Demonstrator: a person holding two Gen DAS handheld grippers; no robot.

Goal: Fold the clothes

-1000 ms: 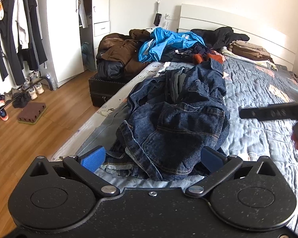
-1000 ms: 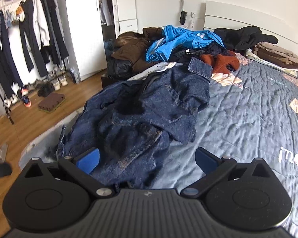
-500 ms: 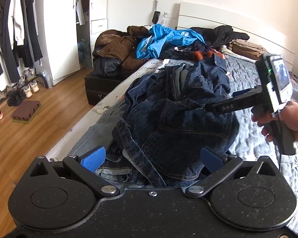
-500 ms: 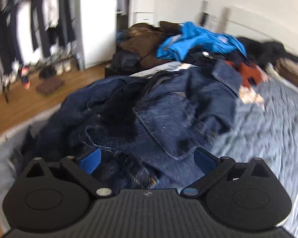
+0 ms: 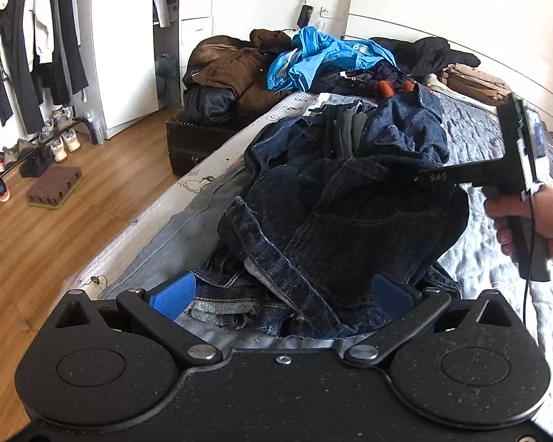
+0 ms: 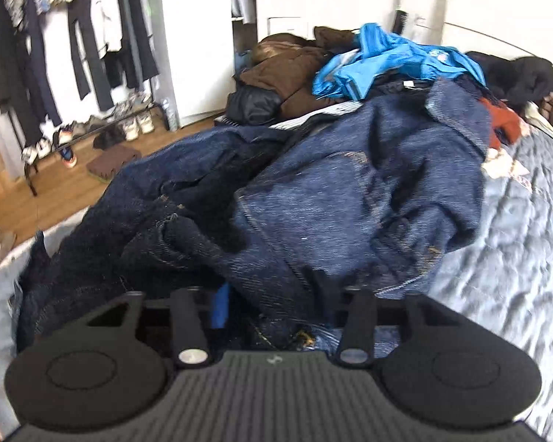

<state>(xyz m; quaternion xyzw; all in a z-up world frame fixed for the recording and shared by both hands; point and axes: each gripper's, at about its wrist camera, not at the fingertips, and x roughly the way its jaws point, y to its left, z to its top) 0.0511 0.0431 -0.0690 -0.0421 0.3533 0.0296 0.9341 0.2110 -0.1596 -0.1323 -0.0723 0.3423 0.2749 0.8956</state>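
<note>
while the denim pile is sitting crumpled on the near part of the bed, close to its left edge, both grippers are working its near side. left gripper is hanging at the near hem with its blue pads spread wide; the frayed hem and a waistband-like strip are lying between them, pads not pressing on anything. right gripper is coming in from the right side of the pile, and its jaws have just been closing: the links are now standing nearly parallel and narrow, with dark denim bunched in the gap. one blue pad is showing against the cloth, the other is buried under a fold, so it is reading as pinching the denim, though the frame is motion-blurred. in the left wrist view the right tool's black body is reaching over the pile's right shoulder, with the person's hand wrapping its handle. behind the denim, a blue jacket, brown coats and dark garments are heaping up at the head of the bed. clothes rack and shoes are standing on the wood floor to the left.
</note>
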